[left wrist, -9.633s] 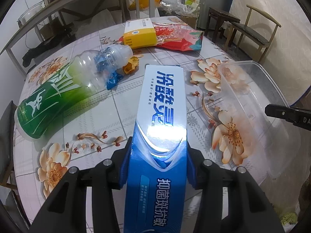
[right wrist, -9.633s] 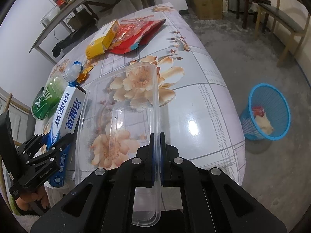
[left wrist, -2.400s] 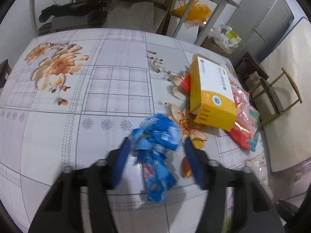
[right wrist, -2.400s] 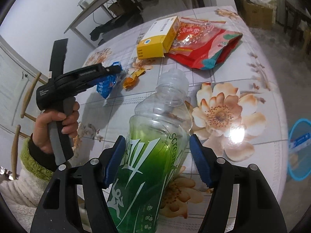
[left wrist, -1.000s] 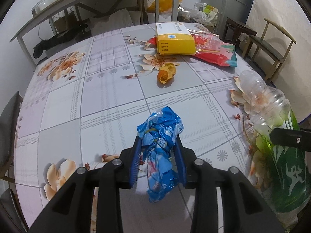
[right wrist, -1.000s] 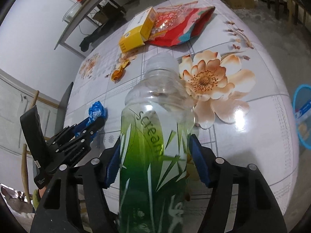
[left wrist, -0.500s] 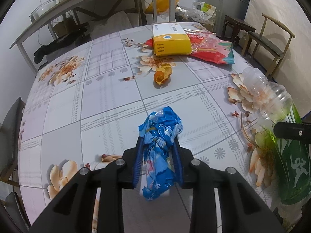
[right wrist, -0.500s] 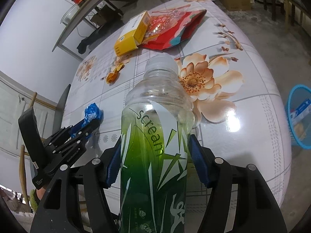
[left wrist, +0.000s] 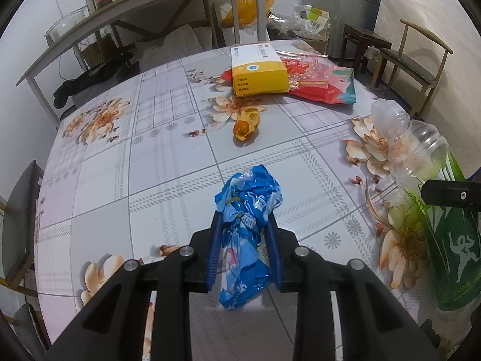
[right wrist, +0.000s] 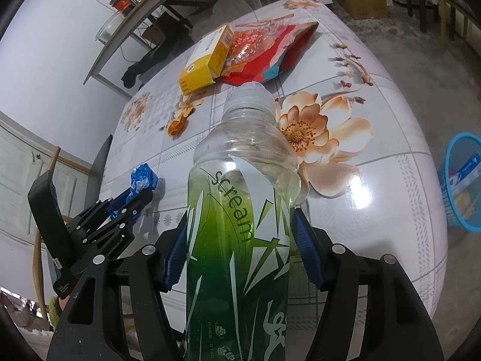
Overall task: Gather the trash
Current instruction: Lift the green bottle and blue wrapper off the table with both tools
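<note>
A crumpled blue wrapper [left wrist: 249,198] sits pinched between the blue pads of my left gripper [left wrist: 245,222], held just above the flowered table [left wrist: 150,165]. My right gripper [right wrist: 240,222] is shut on a green-labelled plastic bottle [right wrist: 240,180], which points away from me over the table. In the left wrist view the bottle [left wrist: 421,156] shows at the right edge with one right finger [left wrist: 451,195] across it. The right wrist view shows the left gripper [right wrist: 141,192] and the wrapper [right wrist: 142,180] at lower left.
A yellow box [left wrist: 258,72] lies on a red snack bag [left wrist: 324,87] at the table's far side, with an orange scrap [left wrist: 245,124] nearer. A blue basket [right wrist: 463,180] holding trash stands on the floor to the right. Wooden chairs [left wrist: 415,66] stand beyond the table.
The left jaws have drawn a little tighter on the blue wrapper. The right gripper keeps its hold on the bottle, and both hands have barely shifted.
</note>
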Available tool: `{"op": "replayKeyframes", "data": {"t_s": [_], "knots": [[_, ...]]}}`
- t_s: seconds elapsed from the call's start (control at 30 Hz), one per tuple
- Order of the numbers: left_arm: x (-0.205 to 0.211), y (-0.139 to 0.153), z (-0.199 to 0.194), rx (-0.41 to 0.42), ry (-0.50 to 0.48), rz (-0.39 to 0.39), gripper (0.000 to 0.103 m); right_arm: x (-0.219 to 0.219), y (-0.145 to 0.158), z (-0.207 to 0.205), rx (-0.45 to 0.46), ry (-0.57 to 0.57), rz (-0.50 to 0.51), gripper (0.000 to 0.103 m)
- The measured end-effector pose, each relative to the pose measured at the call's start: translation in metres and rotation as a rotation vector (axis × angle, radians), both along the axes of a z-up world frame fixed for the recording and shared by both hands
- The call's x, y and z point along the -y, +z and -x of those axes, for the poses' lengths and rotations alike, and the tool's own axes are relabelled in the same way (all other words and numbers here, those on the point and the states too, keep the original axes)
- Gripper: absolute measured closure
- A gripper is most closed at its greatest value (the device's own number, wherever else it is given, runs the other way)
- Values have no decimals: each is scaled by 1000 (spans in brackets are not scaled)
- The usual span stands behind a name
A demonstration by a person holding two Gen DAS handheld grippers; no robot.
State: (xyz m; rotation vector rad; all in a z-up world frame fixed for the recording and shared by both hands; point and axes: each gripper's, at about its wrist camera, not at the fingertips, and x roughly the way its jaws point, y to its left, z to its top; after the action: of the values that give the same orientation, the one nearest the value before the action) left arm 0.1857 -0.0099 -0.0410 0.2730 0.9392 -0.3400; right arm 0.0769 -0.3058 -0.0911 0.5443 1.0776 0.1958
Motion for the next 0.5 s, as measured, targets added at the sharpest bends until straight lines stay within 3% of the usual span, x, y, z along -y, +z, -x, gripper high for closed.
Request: {"op": "replayKeyframes", "data": {"t_s": [0.5], "knots": [[6,13,8,43,-17,-6,76,3,5,6,18,0,-4,42]]}}
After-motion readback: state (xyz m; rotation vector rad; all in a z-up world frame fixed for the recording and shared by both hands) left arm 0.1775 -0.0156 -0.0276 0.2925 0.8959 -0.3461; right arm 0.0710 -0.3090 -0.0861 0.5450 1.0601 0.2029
